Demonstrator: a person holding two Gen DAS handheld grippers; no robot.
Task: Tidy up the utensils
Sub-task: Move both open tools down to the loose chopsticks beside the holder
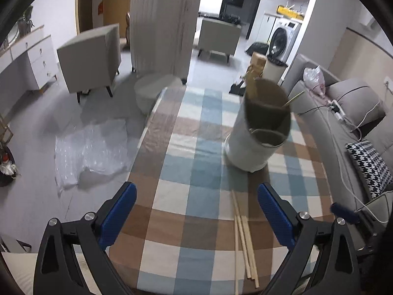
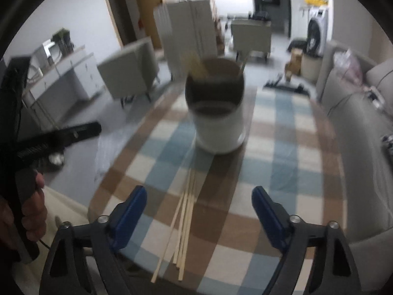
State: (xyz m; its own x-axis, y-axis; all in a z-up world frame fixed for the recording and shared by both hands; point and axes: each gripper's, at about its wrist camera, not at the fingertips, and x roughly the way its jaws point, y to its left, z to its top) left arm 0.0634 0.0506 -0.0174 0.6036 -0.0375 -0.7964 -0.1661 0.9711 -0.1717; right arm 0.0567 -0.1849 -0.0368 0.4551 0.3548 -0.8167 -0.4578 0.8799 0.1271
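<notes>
Both pairs of tongs hang over the counter [image 1: 196, 147], which wears a blue, brown and cream checked cloth. The left tongs [image 1: 196, 206] stand wide with nothing between the blue pads. The right tongs [image 2: 199, 206] stand wide too and hold nothing, though the bundle of pale wooden chopsticks [image 2: 184, 221] lies on the cloth in the gap below them.

Those chopsticks lie loose at about six o'clock from the tall white cylindrical holder with the dark inner lining [image 2: 218, 118], their far tips near its base. In the left wrist view the same sticks [image 1: 243, 236] sit just inside the right-hand pad, at about five o'clock from the holder [image 1: 255, 135]. A few sticks already stand in the holder.

The trouble I would expect comes from the sticks themselves. They are thin, flat on the cloth and slightly fanned, so a pinch could catch only some and roll the rest away, or snag the cloth and drag it. The near ends seem close to the counter's edge, so a nudge could send them to the floor. The holder looks tall and narrow; a knock on its rim could tip it. The two tongs hang close together and could clash.
</notes>
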